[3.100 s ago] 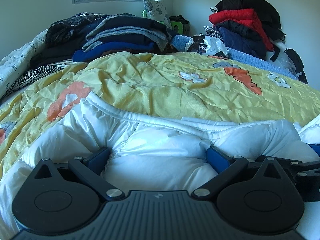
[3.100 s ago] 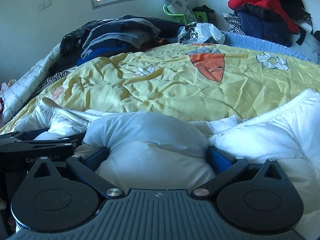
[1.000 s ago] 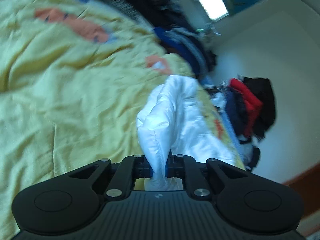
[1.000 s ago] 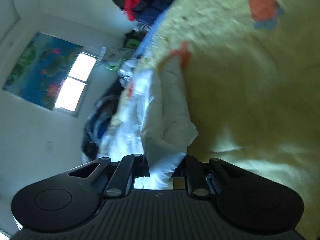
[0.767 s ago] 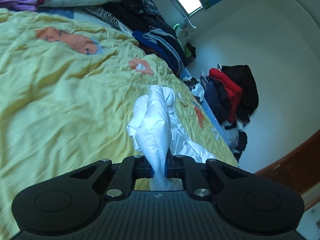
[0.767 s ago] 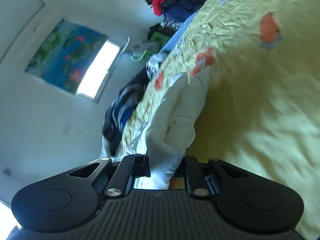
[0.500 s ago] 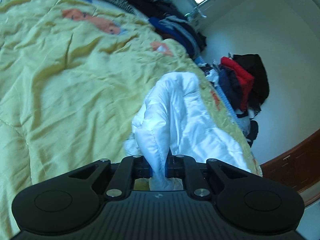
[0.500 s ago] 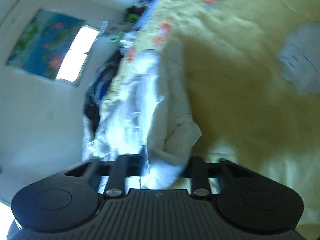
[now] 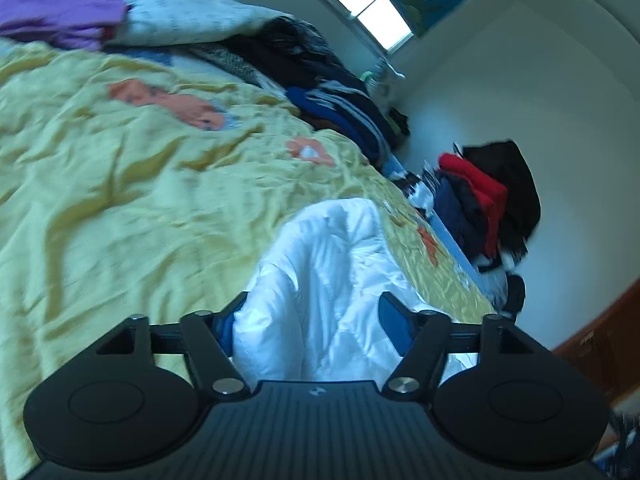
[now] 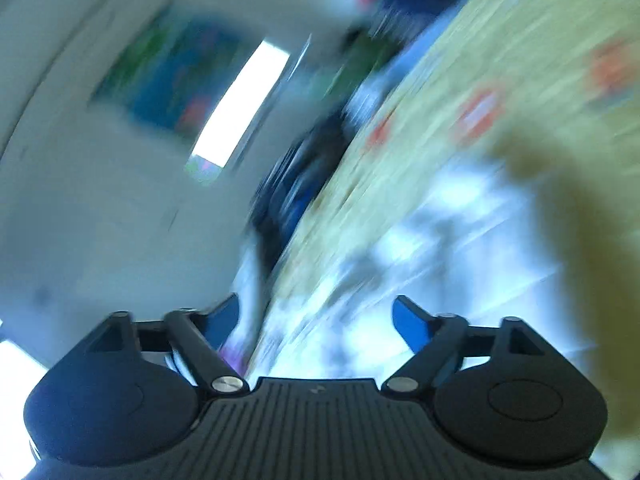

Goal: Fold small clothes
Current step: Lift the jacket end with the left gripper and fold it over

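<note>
Both grippers releasing the white padded garment [image 9: 320,280] onto the yellow quilt [image 9: 120,208].

Left gripper [image 9: 316,320]: jaws have just been opening, now about half wide; the cloth bulges between the blue pads, one fold against the left pad, not clamped. Right gripper [image 10: 316,316]: jaws have just been opening, now wide, nothing between them; the view is motion-blurred, with a white smear of garment beyond on the quilt. Likely a fold just laid down, so both let go; the next grip point needs picking.
</note>
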{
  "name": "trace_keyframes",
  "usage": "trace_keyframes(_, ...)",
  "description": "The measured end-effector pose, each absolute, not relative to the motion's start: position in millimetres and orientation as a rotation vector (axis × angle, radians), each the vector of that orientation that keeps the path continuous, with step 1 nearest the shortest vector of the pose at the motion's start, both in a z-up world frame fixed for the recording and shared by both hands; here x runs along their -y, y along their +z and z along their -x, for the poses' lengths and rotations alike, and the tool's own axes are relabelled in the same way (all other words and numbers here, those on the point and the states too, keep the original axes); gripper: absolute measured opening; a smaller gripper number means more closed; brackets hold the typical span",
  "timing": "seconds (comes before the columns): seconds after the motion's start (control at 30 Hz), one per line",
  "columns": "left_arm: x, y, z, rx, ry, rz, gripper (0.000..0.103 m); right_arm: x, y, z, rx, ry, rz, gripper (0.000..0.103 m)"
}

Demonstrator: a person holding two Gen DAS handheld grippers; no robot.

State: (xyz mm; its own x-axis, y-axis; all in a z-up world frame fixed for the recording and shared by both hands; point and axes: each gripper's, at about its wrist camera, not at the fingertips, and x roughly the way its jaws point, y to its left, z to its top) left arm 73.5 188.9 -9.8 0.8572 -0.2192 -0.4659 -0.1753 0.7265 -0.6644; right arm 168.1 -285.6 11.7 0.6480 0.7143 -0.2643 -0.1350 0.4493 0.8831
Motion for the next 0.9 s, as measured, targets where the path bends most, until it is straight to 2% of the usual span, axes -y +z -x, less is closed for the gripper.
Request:
trace_keyframes(0.07,-188,-11,-82,-0.577,-0.013,0.777,0.043,250,3,-200,-0.778,0.676,-0.961,0.085)
trace_keyframes(0.1,-189,-13,-87,-0.599,-0.009,0.787,0.037,232,-4,-218,-0.827,0.707,-0.954,0.088)
trace_keyframes(0.13,-190,-15,-90,-0.623,0.004,0.795,0.024,219,-13,-228,-0.876,0.708,-0.954,0.088)
trace_keyframes(0.23,-186,-13,-89,-0.637,0.024,0.756,0.012,193,-42,-266,-1.004,0.629,-0.932,0.086)
trace_keyframes(0.3,-176,-3,-83,-0.605,0.02,0.7,0.011,192,-54,-275,-1.004,0.594,-0.942,0.083)
trace_keyframes(0.47,-151,35,-78,-0.502,-0.085,0.643,0.011,194,-56,-267,-0.988,0.593,-0.939,0.083)
trace_keyframes(0.63,-118,63,-82,-0.475,-0.224,0.615,0.01,225,-47,-220,-0.885,0.669,-1.09,0.091)
trace_keyframes(0.9,2,78,-56,-0.433,-0.541,0.315,0.011,305,-25,-170,-0.701,0.677,-1.175,0.093)
